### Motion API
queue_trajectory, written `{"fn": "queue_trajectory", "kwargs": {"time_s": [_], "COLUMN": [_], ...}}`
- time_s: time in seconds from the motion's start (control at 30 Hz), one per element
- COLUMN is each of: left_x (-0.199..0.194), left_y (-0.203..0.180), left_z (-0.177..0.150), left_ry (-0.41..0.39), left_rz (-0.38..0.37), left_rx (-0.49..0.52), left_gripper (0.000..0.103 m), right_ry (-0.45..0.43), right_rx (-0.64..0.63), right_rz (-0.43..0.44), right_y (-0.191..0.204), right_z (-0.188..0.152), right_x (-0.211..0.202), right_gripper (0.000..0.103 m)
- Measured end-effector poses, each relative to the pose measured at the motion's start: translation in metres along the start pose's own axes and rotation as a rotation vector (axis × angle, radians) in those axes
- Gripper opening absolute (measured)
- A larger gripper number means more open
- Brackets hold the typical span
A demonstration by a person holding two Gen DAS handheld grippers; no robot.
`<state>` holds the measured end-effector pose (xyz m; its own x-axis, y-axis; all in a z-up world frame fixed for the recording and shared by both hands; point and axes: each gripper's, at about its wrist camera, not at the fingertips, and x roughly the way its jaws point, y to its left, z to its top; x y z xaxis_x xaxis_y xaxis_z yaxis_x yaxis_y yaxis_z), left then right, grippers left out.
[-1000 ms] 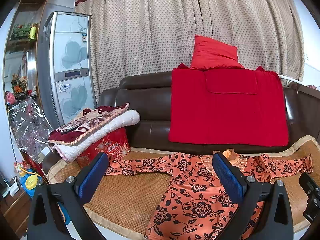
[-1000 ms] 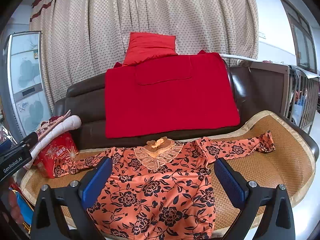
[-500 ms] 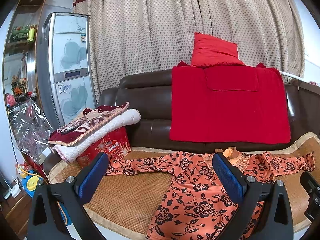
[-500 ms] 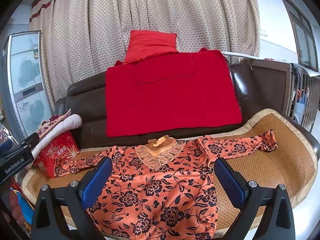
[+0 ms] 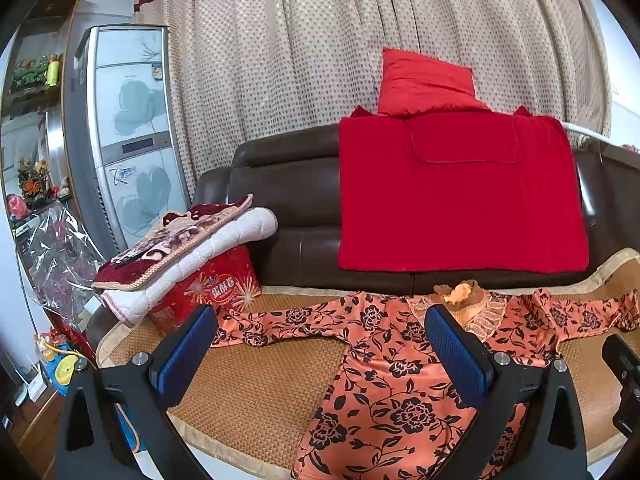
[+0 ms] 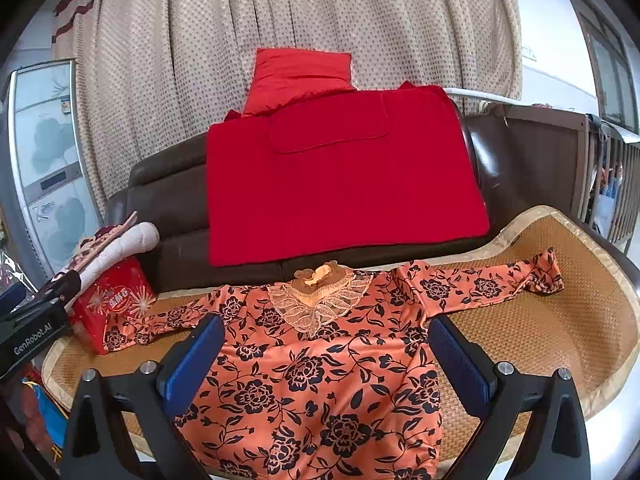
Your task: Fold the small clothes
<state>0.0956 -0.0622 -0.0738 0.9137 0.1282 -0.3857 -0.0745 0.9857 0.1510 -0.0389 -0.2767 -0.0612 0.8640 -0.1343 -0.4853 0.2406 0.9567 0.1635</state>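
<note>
An orange top with black flowers (image 6: 320,364) lies flat, front up, on a woven mat (image 6: 560,332) over the sofa seat, both sleeves spread out. Its lace collar (image 6: 316,304) points to the sofa back. In the left wrist view the top (image 5: 384,364) lies right of centre. My left gripper (image 5: 320,348) is open and empty, held above the mat near the left sleeve (image 5: 280,320). My right gripper (image 6: 324,352) is open and empty, held above the body of the top. The left gripper's body shows at the left edge of the right wrist view (image 6: 32,332).
A red blanket (image 6: 340,176) and a red cushion (image 6: 300,76) hang on the brown sofa back (image 5: 288,184). Folded quilts (image 5: 184,248) on a red package (image 5: 212,284) sit at the mat's left end. A fridge (image 5: 128,132) stands left; a wooden railing (image 6: 608,184) right.
Both grippers have shifted slightly, so the sofa and top sit a little differently in the views. The top has not moved. Both grippers stay open.
</note>
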Motion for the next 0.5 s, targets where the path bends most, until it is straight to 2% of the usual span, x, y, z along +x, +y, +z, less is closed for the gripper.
{"fn": "queue_trajectory", "kwargs": {"time_s": [0.17, 0.3, 0.4, 0.5], "left_x": [0.023, 0.062, 0.128, 0.194], "left_y": [-0.014, -0.036, -0.074, -0.118], "left_z": [-0.001, -0.005, -0.019, -0.047], "left_ry": [0.021, 0.08, 0.215, 0.346], "left_rz": [-0.001, -0.055, -0.169, -0.194], "left_rx": [0.023, 0.033, 0.04, 0.068], "left_gripper": [0.103, 0.103, 0.103, 0.103], "right_ry": [-0.014, 0.024, 0.046, 0.066], "right_rx": [0.004, 0.044, 0.093, 0.204], "right_rz": [0.003, 0.02, 0.045, 0.05], "right_y": [-0.006, -0.022, -0.049, -0.097], "right_z": [0.002, 0.003, 0.005, 0.001], "right_x": [0.023, 0.049, 0.073, 0.096], "right_gripper": [0.103, 0.103, 0.103, 0.103]}}
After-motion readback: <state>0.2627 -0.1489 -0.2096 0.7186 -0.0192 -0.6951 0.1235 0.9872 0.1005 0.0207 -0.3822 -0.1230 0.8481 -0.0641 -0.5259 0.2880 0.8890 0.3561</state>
